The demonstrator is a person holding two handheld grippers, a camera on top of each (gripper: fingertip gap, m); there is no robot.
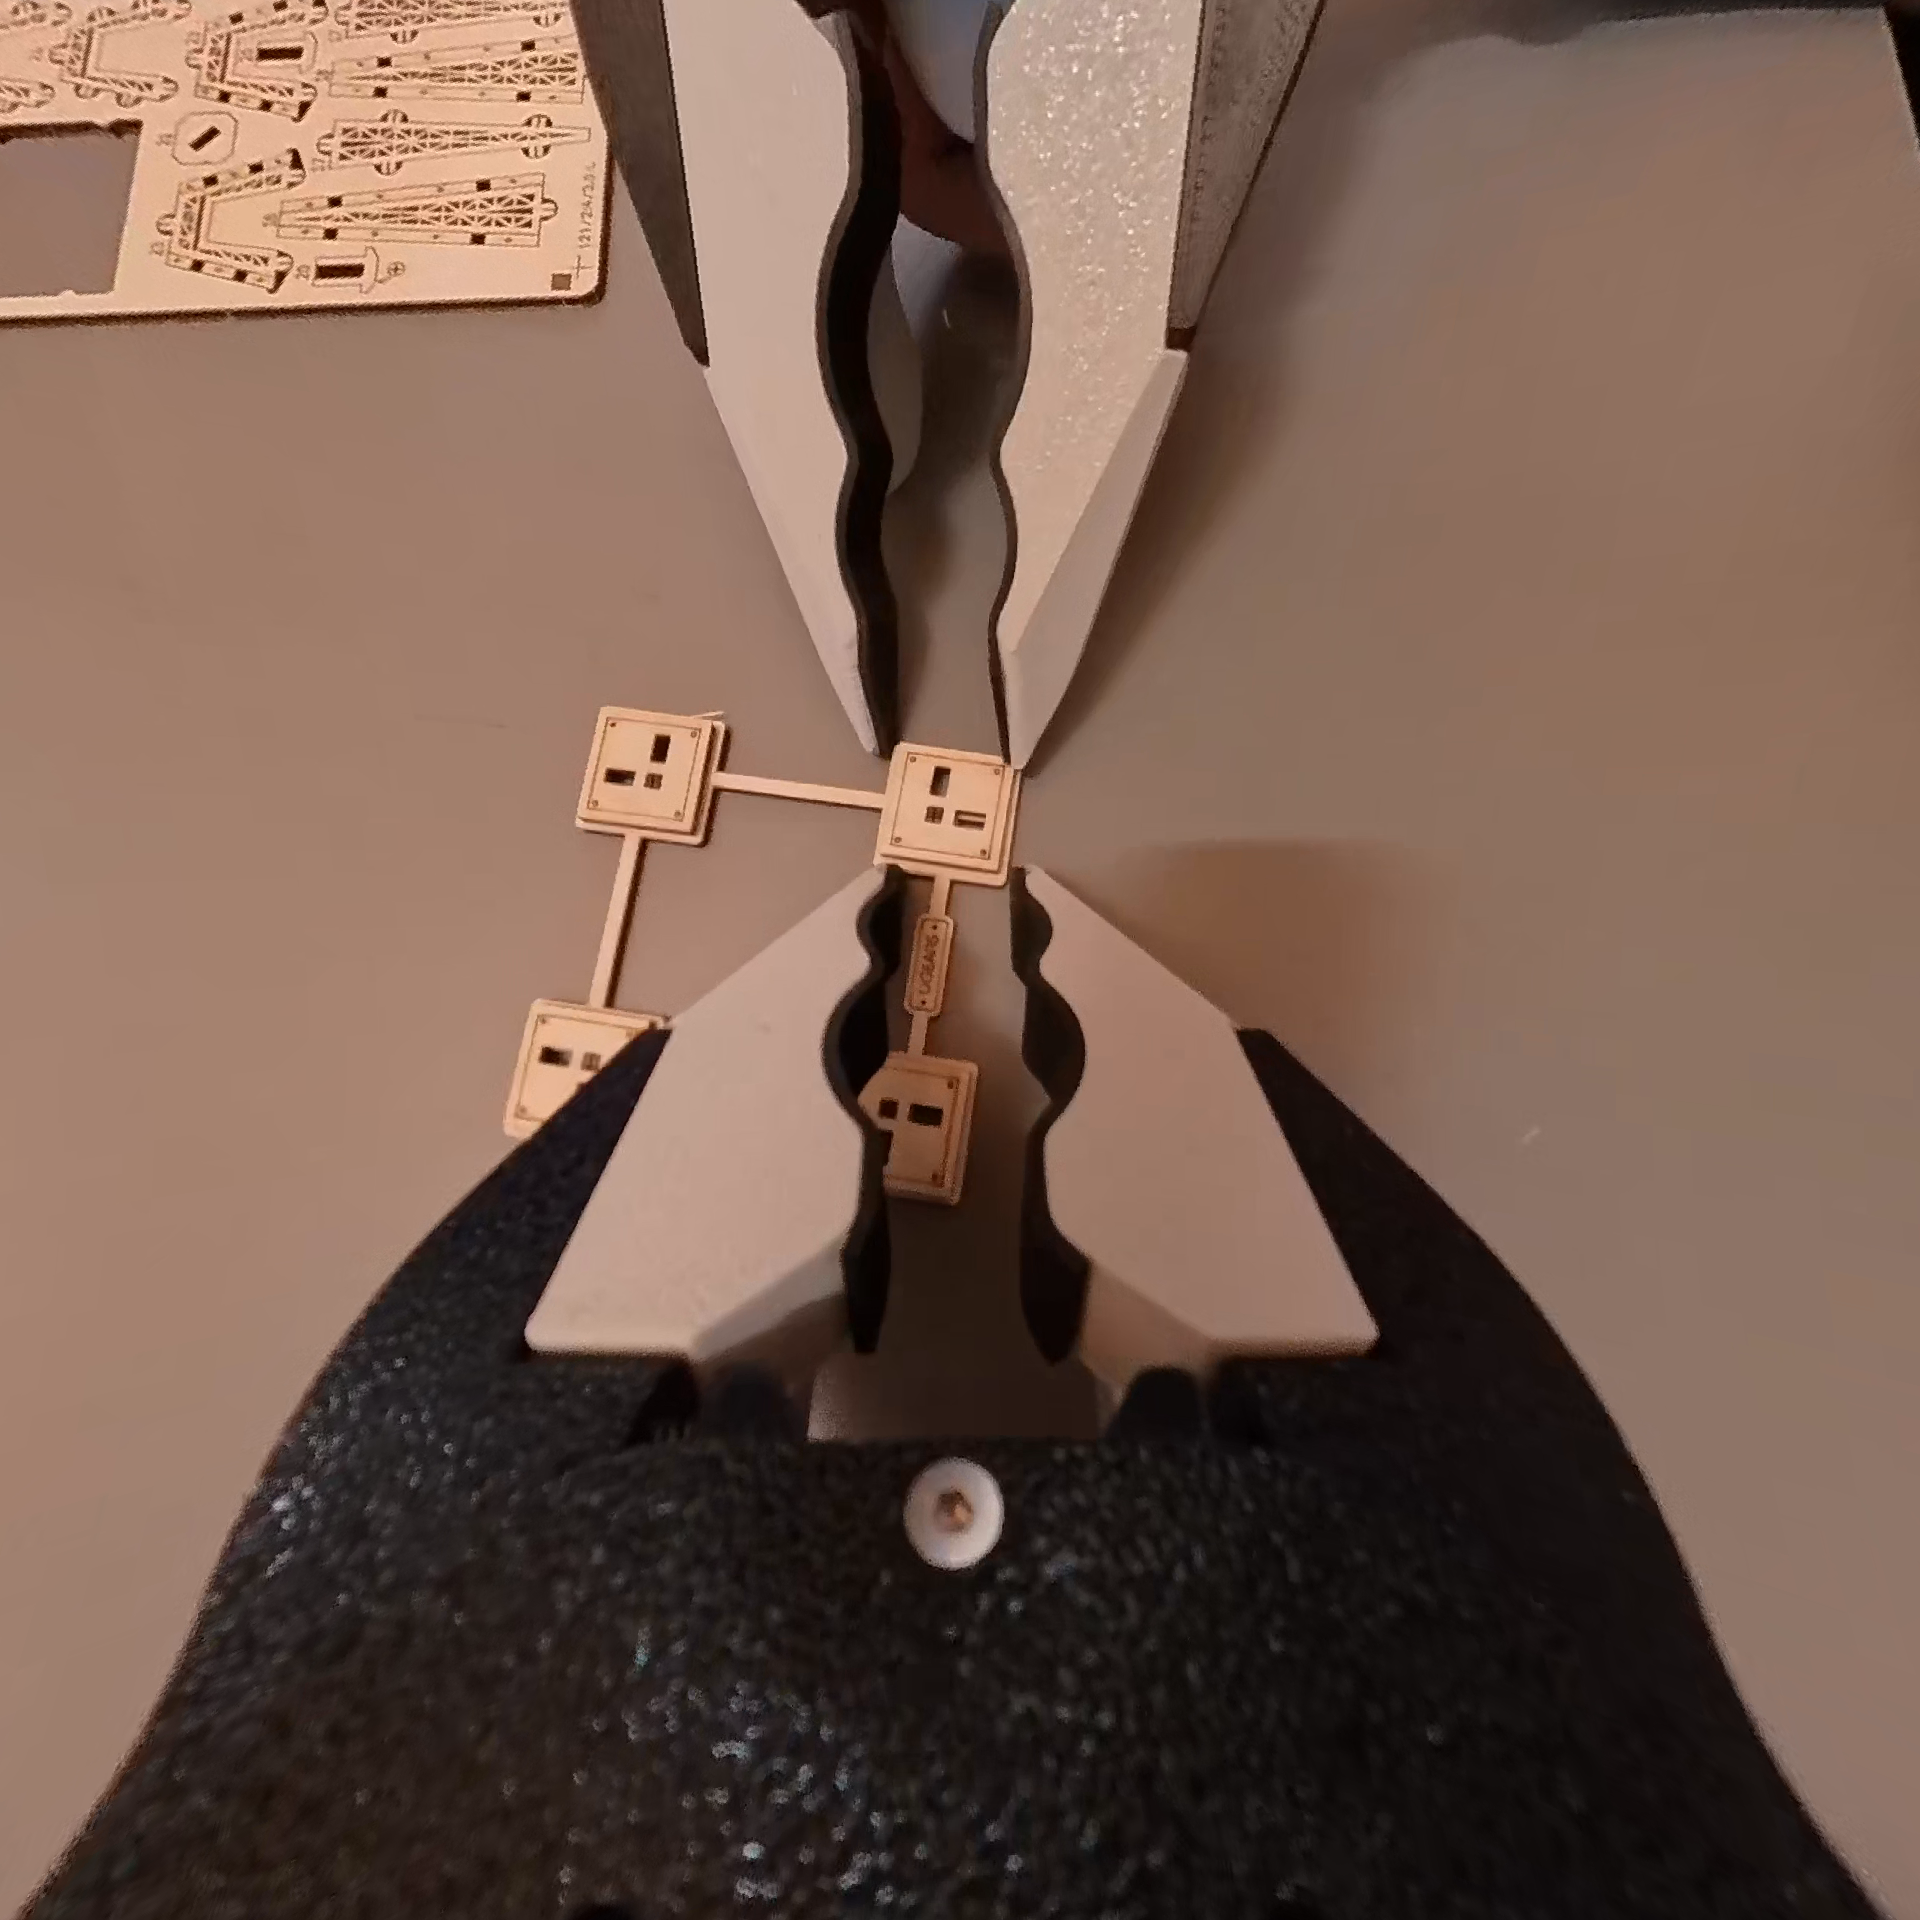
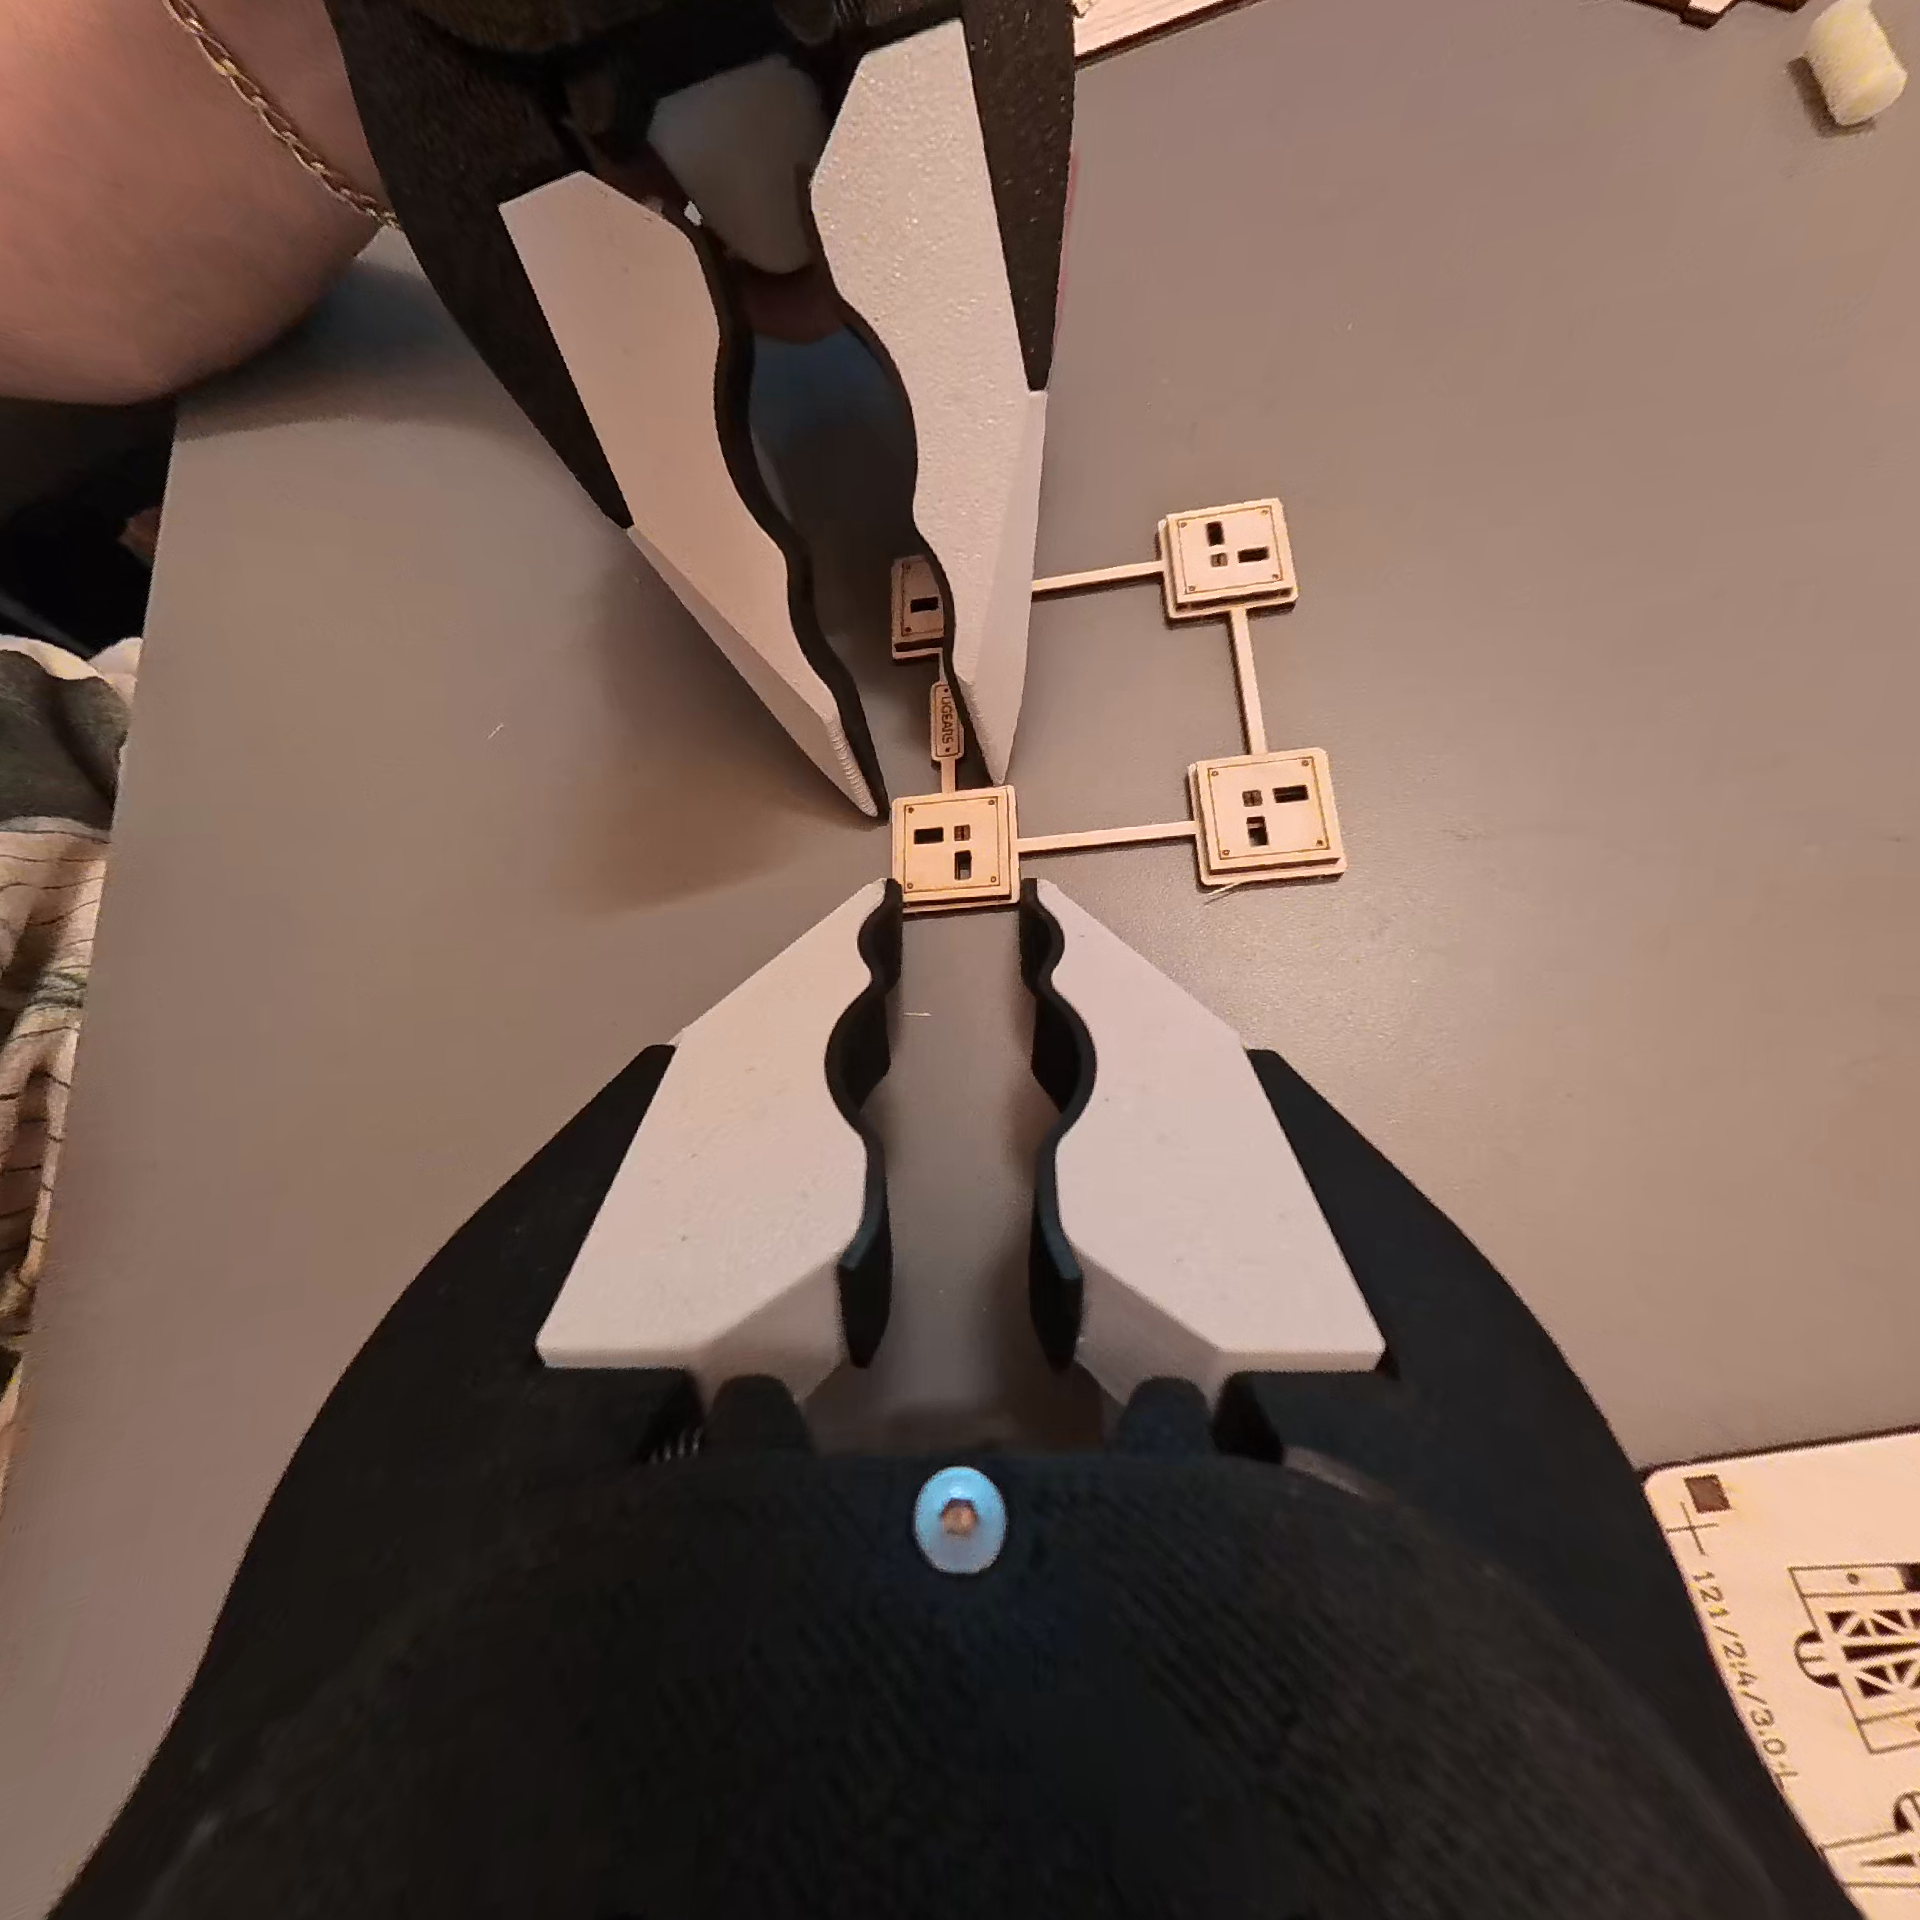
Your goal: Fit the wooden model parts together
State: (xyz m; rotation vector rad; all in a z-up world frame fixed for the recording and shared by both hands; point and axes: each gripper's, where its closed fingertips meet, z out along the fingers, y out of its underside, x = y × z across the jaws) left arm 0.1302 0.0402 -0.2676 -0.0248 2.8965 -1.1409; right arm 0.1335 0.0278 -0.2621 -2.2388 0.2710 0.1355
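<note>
A small wooden frame point(image 1: 795, 795) lies flat on the grey table point(image 1: 312, 623): four slotted square pads joined by thin bars. My left gripper point(image 1: 951, 878) is open, its tips at the near edge of one corner pad point(image 1: 948, 816); a labelled bar and another pad point(image 1: 920, 1127) lie beneath its fingers. My right gripper point(image 1: 951, 753) comes from the opposite side, open, tips at the same pad's far edge. In the right wrist view, my right gripper point(image 2: 956, 891) is just short of that pad point(image 2: 954, 847) and my left gripper point(image 2: 932, 795) is beyond it. Neither grips it.
A wooden sheet of laser-cut parts point(image 1: 291, 156) lies at the far left in the left wrist view and shows at the right wrist view's lower right point(image 2: 1808, 1662). A small white ribbed piece point(image 2: 1860, 73) sits far right. A person's forearm point(image 2: 156, 208) and the table's left edge point(image 2: 156, 623) are close. My left and right fingertips are right by each other.
</note>
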